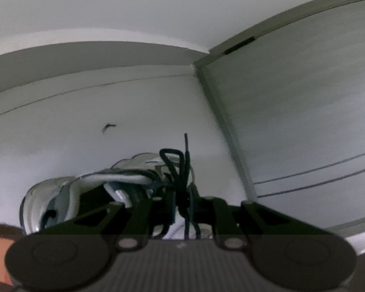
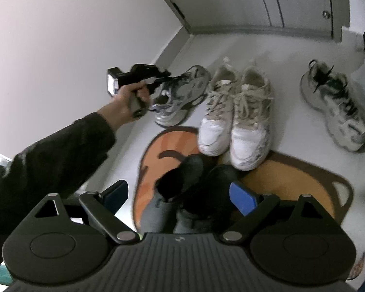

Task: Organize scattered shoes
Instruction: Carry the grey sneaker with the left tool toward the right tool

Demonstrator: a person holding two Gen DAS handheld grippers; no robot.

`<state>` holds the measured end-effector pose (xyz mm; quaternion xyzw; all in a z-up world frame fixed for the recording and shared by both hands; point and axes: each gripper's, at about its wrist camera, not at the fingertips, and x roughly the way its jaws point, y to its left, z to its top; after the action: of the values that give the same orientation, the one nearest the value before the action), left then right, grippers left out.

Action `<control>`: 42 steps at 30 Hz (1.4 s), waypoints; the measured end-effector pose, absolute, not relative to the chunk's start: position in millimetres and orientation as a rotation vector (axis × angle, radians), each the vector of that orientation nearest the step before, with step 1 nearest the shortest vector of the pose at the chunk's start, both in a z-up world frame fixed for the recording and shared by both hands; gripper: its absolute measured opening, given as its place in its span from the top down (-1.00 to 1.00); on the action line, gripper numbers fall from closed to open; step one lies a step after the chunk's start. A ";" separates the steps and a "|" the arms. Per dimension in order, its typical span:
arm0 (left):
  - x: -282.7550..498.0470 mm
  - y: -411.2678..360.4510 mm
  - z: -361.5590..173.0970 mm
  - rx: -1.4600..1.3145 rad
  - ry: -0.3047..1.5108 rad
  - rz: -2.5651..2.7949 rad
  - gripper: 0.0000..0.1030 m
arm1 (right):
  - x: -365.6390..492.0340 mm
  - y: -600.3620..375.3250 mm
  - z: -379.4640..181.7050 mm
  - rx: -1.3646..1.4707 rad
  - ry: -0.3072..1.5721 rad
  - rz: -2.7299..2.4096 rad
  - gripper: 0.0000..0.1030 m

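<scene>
A silver-grey sneaker (image 2: pixel 182 95) with black laces is held by my left gripper (image 2: pixel 166 79), just left of a pair of white and beige sneakers (image 2: pixel 233 114). In the left wrist view the left gripper (image 1: pixel 181 202) is shut on that sneaker (image 1: pixel 90 189) at its laced top, with the white wall behind. Whether its sole touches the floor I cannot tell. Its matching sneaker (image 2: pixel 335 107) lies alone on the floor at the right. My right gripper (image 2: pixel 180 196) hangs open with nothing between its blue pads (image 2: pixel 243 198), above the person's feet.
An orange and brown mat (image 2: pixel 279 175) lies under the person's feet (image 2: pixel 182 177) and the toes of the white pair. A grey door (image 2: pixel 255 2) closes the far side, and a white wall (image 2: pixel 60 36) runs along the left. White floor (image 2: pixel 287 56) shows between the shoes.
</scene>
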<state>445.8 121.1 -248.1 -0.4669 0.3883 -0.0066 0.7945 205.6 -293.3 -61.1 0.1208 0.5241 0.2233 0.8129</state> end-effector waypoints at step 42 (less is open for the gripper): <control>290.2 156.8 -184.6 -0.962 0.673 -0.403 0.82 | 177.8 -227.2 -102.8 -0.217 0.945 0.550 -0.82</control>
<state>290.2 156.8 -184.6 -0.4505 0.3153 -0.1887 0.8136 177.8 -227.2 -102.8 -0.1028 0.4484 0.2609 0.8487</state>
